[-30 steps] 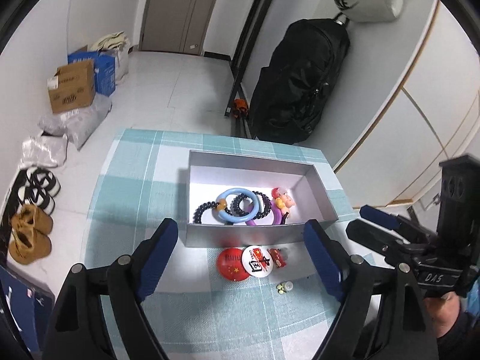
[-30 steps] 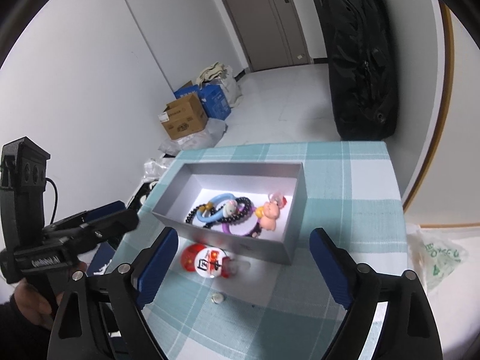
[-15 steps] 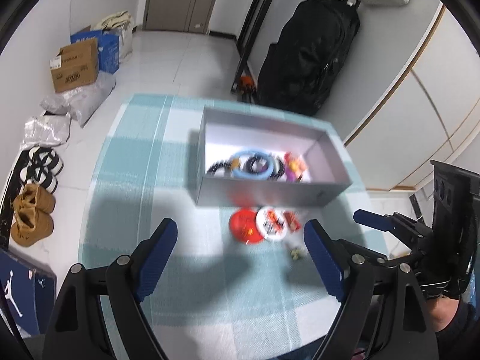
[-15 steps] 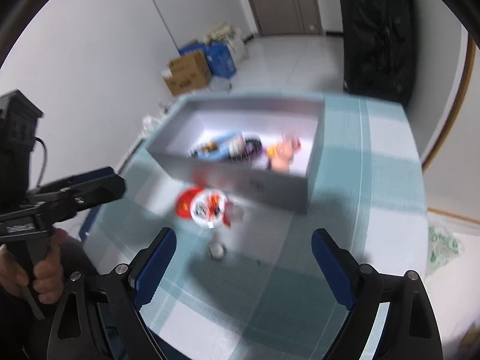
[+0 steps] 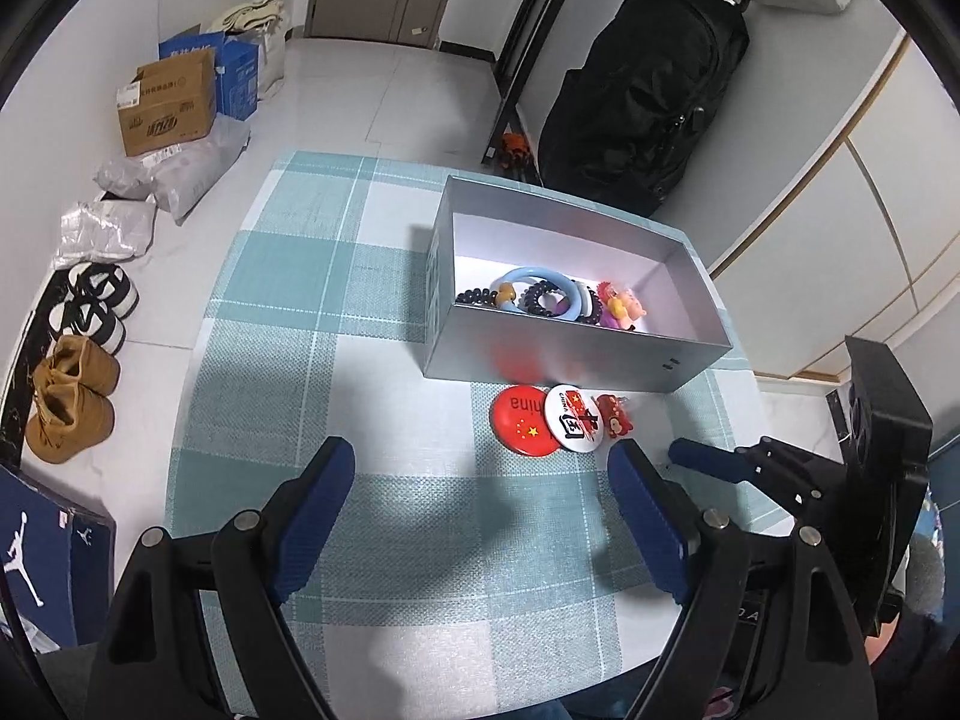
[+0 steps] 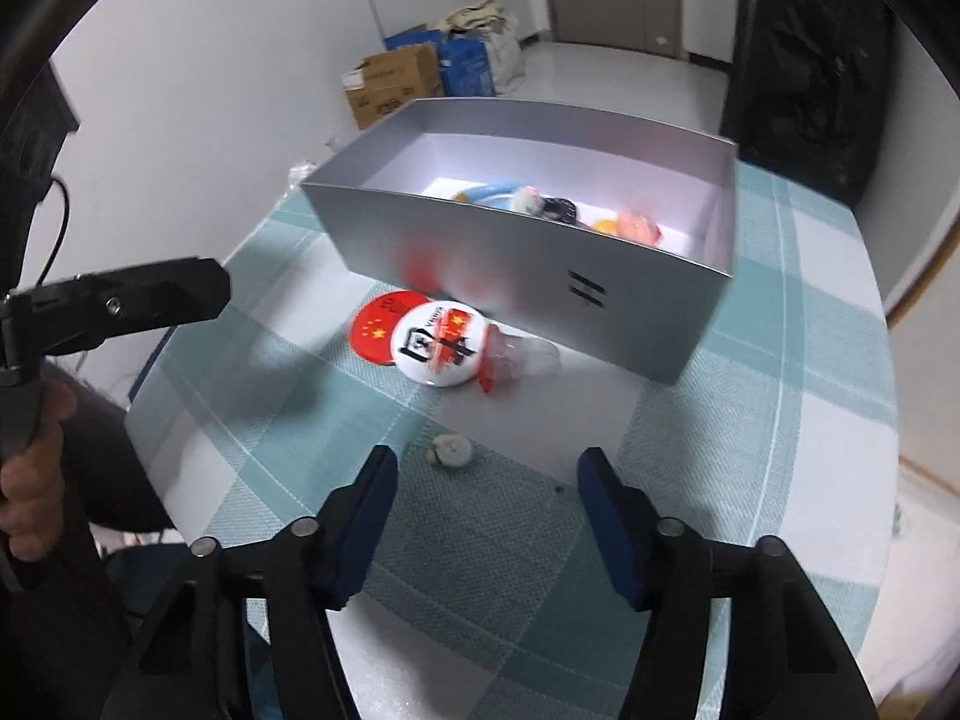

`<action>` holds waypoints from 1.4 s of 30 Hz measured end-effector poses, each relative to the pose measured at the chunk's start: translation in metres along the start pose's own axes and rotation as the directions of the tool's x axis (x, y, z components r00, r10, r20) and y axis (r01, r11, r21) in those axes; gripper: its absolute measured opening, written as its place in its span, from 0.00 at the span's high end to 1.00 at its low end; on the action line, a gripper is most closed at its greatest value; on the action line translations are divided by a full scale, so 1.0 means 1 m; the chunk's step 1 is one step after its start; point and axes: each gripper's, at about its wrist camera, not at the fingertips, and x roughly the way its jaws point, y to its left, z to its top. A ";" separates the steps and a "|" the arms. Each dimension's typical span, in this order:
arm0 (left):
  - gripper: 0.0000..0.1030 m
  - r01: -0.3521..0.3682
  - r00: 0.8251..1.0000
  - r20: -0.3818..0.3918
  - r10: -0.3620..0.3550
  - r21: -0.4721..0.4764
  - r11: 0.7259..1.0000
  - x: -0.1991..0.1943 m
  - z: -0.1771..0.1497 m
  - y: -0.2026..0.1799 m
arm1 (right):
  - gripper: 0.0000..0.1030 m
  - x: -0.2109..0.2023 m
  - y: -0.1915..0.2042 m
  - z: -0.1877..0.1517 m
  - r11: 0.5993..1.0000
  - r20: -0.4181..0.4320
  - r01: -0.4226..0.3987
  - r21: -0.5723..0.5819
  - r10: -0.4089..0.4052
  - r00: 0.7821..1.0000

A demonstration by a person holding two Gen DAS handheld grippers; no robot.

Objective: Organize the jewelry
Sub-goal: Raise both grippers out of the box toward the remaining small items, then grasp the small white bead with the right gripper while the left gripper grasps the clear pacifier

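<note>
Grey rectangular cardboard box stands on the teal-and-white checked tablecloth, holding a light-blue ring, black bead bracelets and a pink figurine. Against its near wall lie a red round badge, a white round badge and a small red charm. A small pale earring lies at 12 o'clock from the right gripper (fingers spread, empty). Left gripper likewise spread, empty.

Bare checked counter lies left of the grey box; the box's near wall blocks the way behind the badges; a small earring sits just ahead of the right claw.
</note>
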 end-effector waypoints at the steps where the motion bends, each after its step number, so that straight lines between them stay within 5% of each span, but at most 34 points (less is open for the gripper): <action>1: 0.19 0.000 1.000 0.003 0.000 0.004 1.000 -0.001 0.000 -0.001 | 0.51 0.001 0.002 0.000 1.000 -0.001 -0.006 -0.009 0.005 1.000; 12: 0.19 0.007 0.999 0.051 -0.007 0.001 1.000 -0.010 0.003 0.004 | 0.84 0.010 0.029 -0.003 0.984 0.028 0.080 -0.162 -0.076 0.997; 21: 0.19 0.008 0.998 0.055 -0.010 0.030 1.000 -0.002 0.003 -0.007 | 0.85 0.008 0.016 0.001 0.991 0.014 0.063 -0.116 -0.062 0.998; 31: 0.19 0.045 0.999 -0.016 -0.042 0.190 0.981 0.019 -0.004 -0.056 | 0.85 -0.031 -0.045 0.001 0.989 0.076 0.032 0.141 -0.043 0.996; 42: 0.20 -0.046 0.999 0.002 0.047 0.268 0.962 0.039 -0.003 -0.083 | 0.85 -0.070 -0.069 -0.001 0.974 0.164 -0.002 0.225 -0.036 0.986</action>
